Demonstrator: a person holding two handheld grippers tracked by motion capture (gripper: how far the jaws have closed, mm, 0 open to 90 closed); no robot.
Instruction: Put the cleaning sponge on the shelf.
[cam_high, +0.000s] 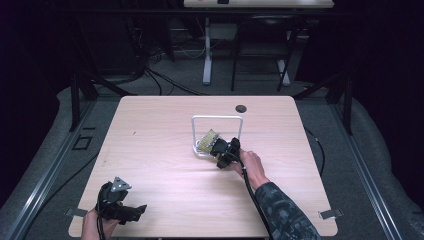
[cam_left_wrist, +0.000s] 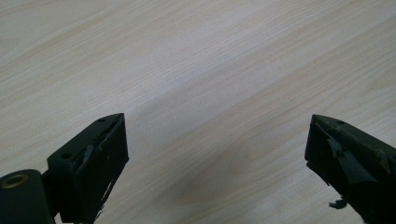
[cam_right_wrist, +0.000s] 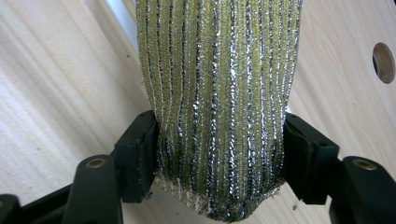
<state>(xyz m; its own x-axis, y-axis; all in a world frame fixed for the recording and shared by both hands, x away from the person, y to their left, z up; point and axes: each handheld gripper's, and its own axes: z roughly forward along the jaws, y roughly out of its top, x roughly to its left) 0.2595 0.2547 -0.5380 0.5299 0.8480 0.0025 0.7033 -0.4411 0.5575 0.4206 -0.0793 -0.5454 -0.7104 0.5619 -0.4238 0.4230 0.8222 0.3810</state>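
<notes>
Pale wood-grain tabletop (cam_high: 165, 150) carries the whole scene, with dark floor, cables and the legs of a second desk beyond its far edge.

Nearest the person, the left gripper (cam_high: 120, 202) rests low at the front left corner of the table. Its own view shows the jaws standing wide apart over bare wood, with nothing between them. It appears parked, clear of the work.

Farther in, right of centre, the right gripper (cam_right_wrist: 219, 154) is clamped across the width of a green scouring sponge with silver metallic threads (cam_right_wrist: 219, 93). The jaws press both long sides of the sponge near its rounded end, which probably keeps the soft body from twisting.

The sponge sits at the foot of a white wire-frame stand (cam_high: 217, 120), lying against its base rail. Whether it is being placed there or lifted away cannot be told.

Beyond the stand, a round cable hole (cam_high: 241, 108) marks the far part of the table.
</notes>
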